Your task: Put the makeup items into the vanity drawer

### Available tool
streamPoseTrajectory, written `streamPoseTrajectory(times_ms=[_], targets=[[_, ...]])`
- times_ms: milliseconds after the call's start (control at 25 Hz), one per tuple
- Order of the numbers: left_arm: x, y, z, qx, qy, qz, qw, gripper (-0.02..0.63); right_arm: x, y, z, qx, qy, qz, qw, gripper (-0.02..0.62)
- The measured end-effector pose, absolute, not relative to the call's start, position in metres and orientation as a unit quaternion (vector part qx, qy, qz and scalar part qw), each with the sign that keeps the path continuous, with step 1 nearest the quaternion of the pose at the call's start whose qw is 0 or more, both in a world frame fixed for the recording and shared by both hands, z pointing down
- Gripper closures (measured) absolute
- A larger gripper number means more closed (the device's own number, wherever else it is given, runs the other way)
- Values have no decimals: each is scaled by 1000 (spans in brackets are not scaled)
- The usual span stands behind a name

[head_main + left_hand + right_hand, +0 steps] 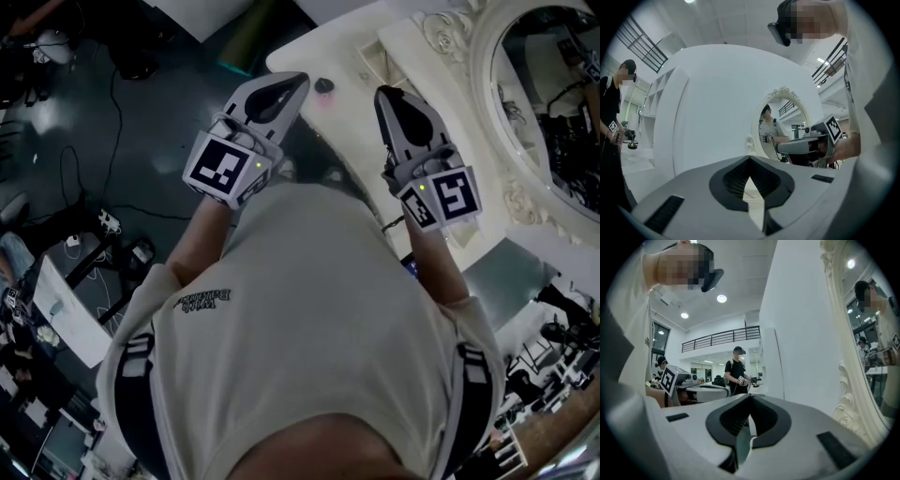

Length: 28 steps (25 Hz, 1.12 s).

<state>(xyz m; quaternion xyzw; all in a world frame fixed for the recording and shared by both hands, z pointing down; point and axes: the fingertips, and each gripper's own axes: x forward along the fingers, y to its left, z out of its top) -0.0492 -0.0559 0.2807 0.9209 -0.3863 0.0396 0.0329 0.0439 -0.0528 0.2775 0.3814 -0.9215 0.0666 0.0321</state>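
Over the white vanity top (349,52) I have both tools side by side, and in the head view both point up the frame. The left gripper (300,79) is clenched, its tips meeting on nothing. The right gripper (383,92) is clenched and empty too. One small dark makeup item (323,86) sits on the top between the two tips, nearer the left one. From above it looks round, so I cannot tell its long axis or heading. The ornate mirror (553,103) stands to the right.

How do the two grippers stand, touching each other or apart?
Apart. Head view shows bare vanity top between the left gripper and right gripper.
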Motion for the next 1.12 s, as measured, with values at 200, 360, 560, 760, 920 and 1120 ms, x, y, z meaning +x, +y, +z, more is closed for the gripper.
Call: streamPoseTrajectory(times_ms=[200, 360, 560, 760, 920, 1120], targets=[[-61, -73, 288, 915, -401, 38, 33, 592, 25, -73, 293, 373, -923, 65, 68, 592], [-68, -93, 298, 909, -411, 49, 36, 592, 12, -93, 311, 362, -924, 65, 104, 592], [-76, -120, 332, 905, -417, 80, 41, 592, -9, -113, 334, 336, -928, 90, 131, 568], [-81, -136, 376, 901, -414, 106, 75, 592, -26, -132, 363, 321, -927, 91, 170, 532], [-83, -148, 406, 898, -409, 124, 99, 592, -37, -145, 388, 313, -922, 111, 197, 520], [-87, -158, 440, 895, -402, 147, 123, 592, -48, -155, 429, 302, -914, 131, 235, 494]])
